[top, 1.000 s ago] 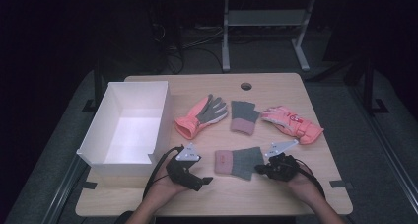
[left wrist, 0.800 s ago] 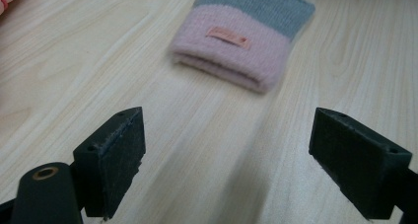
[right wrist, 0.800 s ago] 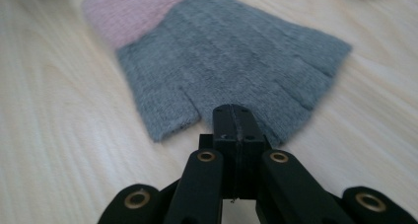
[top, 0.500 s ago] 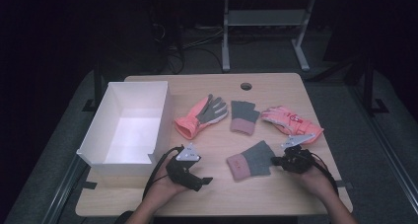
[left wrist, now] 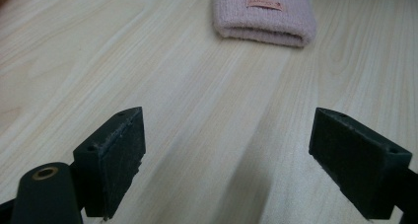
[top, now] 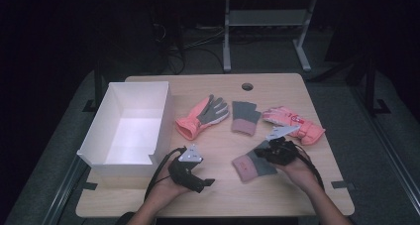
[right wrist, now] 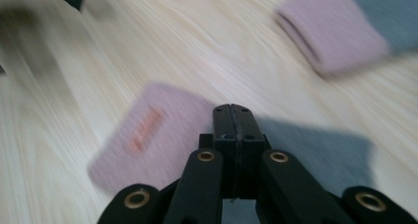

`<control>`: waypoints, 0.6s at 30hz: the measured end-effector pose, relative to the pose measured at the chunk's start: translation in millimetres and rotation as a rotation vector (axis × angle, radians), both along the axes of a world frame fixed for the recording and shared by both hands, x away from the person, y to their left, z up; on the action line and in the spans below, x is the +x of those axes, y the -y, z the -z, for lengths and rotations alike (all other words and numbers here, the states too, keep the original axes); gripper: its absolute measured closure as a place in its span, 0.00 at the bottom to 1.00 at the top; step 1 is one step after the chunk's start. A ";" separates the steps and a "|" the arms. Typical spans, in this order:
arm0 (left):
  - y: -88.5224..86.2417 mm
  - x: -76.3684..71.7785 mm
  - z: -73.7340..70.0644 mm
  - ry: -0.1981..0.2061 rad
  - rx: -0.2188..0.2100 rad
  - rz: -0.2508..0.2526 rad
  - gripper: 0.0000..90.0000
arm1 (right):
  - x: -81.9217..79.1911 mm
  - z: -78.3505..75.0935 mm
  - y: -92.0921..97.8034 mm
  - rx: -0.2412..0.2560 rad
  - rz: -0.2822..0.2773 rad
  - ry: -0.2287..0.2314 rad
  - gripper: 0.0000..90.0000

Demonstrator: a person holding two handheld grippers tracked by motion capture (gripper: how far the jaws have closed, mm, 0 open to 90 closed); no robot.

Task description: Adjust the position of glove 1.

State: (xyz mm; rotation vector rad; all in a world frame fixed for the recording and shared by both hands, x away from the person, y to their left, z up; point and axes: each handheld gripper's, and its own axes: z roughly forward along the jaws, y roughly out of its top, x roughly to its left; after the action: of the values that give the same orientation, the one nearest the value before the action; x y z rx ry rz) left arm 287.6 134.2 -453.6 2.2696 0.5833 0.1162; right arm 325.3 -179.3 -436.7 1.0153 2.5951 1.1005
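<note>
The right gripper (top: 270, 151) has its fingers clamped on the grey knitted fingerless glove with pink cuff (top: 251, 164) on the wooden bench (top: 277, 195), while the left gripper (top: 204, 182) rests with fingers apart.

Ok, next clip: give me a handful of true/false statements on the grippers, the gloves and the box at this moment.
1. The left gripper has its jaws wide apart over bare table. True.
2. The right gripper is open. False: its jaws are pressed together, over the near grey-and-pink glove.
3. The white box holds a glove. False: it is empty.
4. Four gloves lie on the table. True.
5. The white box stands at the table's right edge. False: it stands at the left.
</note>
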 end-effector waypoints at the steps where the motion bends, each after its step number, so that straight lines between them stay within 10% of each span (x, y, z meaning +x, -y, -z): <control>1: 0.0 0.0 0.0 0.000 0.000 0.000 0.15 | 2.1 0.9 -7.5 -0.004 -0.015 -0.001 1.00; 18: -2.4 0.5 -0.6 -0.003 -0.006 -0.012 0.15 | -17.1 16.8 -54.1 -0.013 -0.194 -0.065 1.00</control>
State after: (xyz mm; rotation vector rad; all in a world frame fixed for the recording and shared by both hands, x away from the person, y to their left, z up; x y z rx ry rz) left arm 288.0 136.5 -453.1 2.2607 0.5985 0.1170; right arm 308.2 -125.2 -453.5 0.8238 2.7972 1.1077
